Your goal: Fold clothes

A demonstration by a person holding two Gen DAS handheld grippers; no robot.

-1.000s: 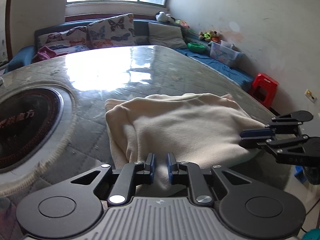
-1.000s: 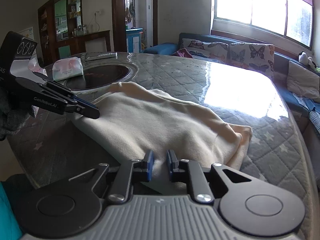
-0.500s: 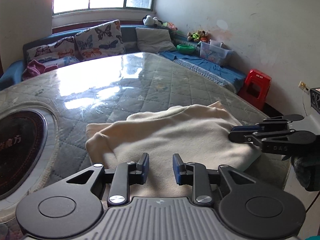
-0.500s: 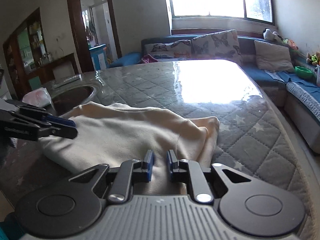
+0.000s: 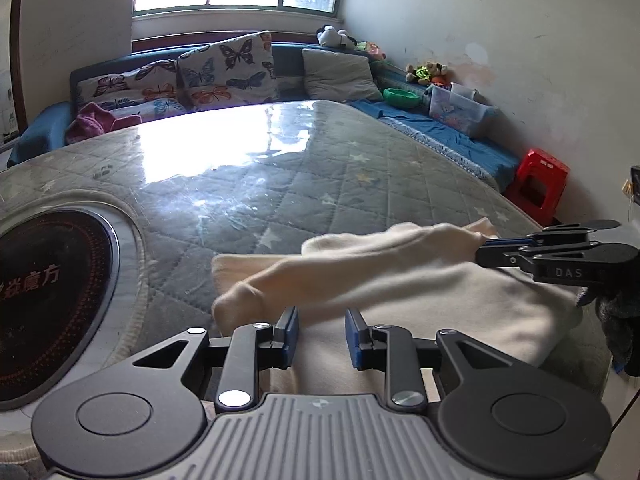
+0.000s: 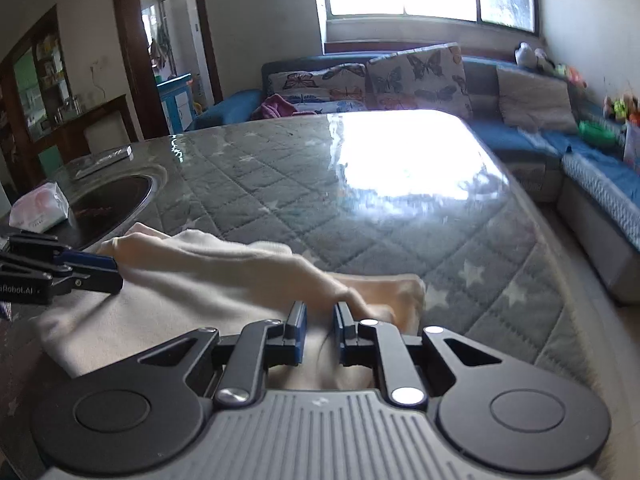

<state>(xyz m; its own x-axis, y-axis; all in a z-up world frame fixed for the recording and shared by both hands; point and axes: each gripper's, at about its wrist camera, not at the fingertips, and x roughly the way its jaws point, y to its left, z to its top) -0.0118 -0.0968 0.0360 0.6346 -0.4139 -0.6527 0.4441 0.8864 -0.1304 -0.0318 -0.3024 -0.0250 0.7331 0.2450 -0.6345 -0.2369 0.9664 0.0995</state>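
A cream garment (image 5: 440,292) lies partly folded at the near edge of the table. A raised ridge of it runs between the two grippers. In the left wrist view my left gripper (image 5: 321,316) is open, its blue pads apart over flat cloth that they do not pinch. My right gripper (image 5: 482,249) comes in from the right with its tips shut on the far end of the ridge. In the right wrist view the right gripper (image 6: 321,310) pinches the garment (image 6: 180,304) between narrow jaws. The left gripper (image 6: 114,270) sits at the cloth's left edge.
The table (image 5: 280,184) has a grey quilted cover under glossy film. A round dark hob (image 5: 48,292) is set into it at the left, with a tissue pack (image 6: 38,210) beside it. A sofa with butterfly cushions (image 5: 224,68) stands beyond, and a red stool (image 5: 538,184) on the floor at right.
The left jaws have spread from a narrow pinch on the cloth to a wide gap. Both hands have shifted sideways. The cloth now forms a raised ridge between the grippers.
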